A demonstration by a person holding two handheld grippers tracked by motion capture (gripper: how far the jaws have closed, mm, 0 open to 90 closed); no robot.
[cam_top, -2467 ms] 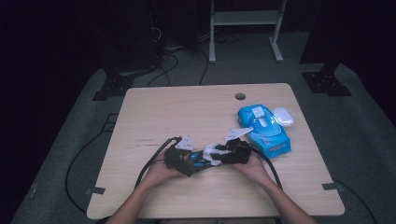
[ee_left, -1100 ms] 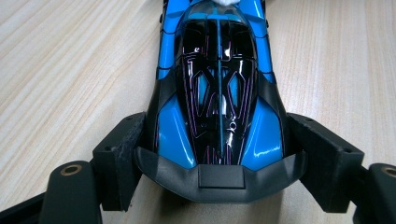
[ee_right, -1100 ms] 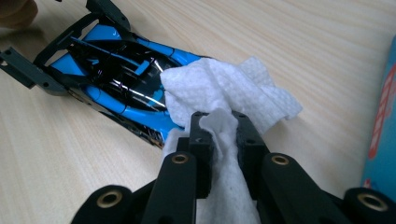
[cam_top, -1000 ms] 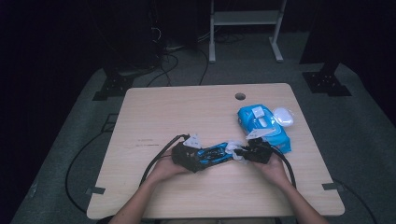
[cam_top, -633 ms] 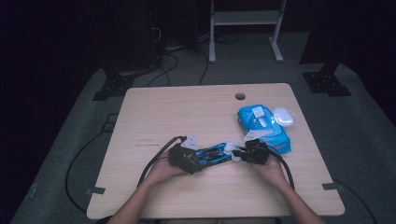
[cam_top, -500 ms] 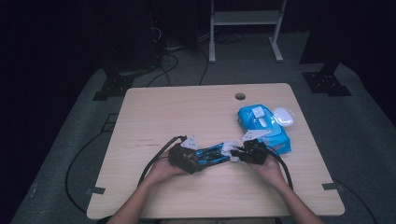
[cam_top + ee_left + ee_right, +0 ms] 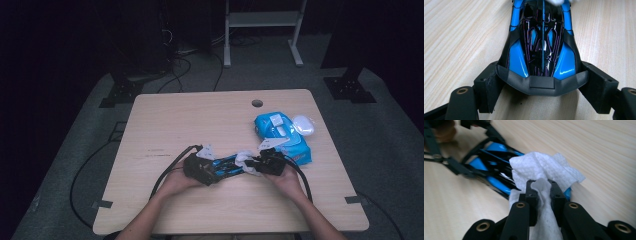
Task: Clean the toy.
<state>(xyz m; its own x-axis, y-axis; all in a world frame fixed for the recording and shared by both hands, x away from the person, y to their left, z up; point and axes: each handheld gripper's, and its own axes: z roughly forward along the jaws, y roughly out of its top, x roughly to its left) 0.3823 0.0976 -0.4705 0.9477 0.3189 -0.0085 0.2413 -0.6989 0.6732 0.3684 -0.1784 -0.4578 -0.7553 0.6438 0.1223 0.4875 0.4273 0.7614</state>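
On the wooden table, the left gripper clamps the rear of a blue and black toy car, its 2 jaws pressing the car's sides. The car stretches rightward to the right gripper, which is closed on a white wipe that lies against the car's far end. Just beyond sits a blue wipes pack
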